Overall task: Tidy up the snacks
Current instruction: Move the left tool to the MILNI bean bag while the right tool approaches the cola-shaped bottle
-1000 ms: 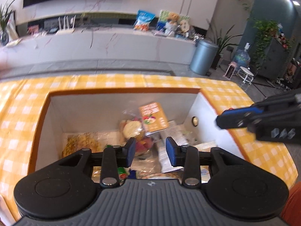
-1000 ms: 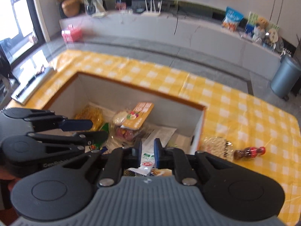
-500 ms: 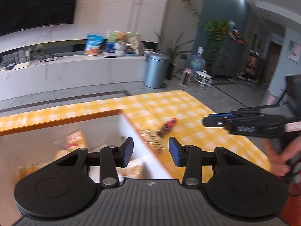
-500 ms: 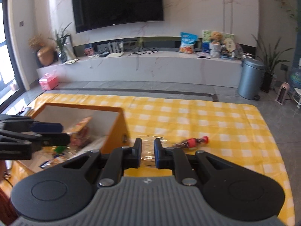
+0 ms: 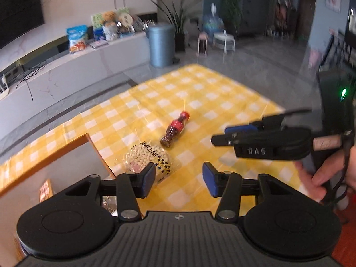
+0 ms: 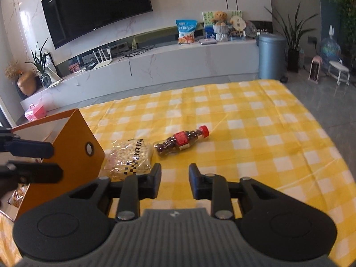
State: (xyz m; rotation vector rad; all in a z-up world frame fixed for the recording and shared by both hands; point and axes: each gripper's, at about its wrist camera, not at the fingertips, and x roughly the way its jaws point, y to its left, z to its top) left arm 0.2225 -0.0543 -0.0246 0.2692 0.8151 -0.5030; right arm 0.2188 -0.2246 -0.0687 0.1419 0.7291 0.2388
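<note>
In the right wrist view, the orange box (image 6: 73, 153) stands at the left edge on the yellow checked tabletop (image 6: 255, 138), some snacks just visible inside. Just right of it lies a clear bag of pale nuts (image 6: 129, 158), touching the box. Right again, near the centre, a small bottle of dark sweets (image 6: 181, 141) lies on its side, red cap pointing right. The left claw (image 5: 176, 179) has just been opening and stands about half open, empty. The right claw (image 6: 174, 183) has just been opening too, parted a little, nothing between.
</note>
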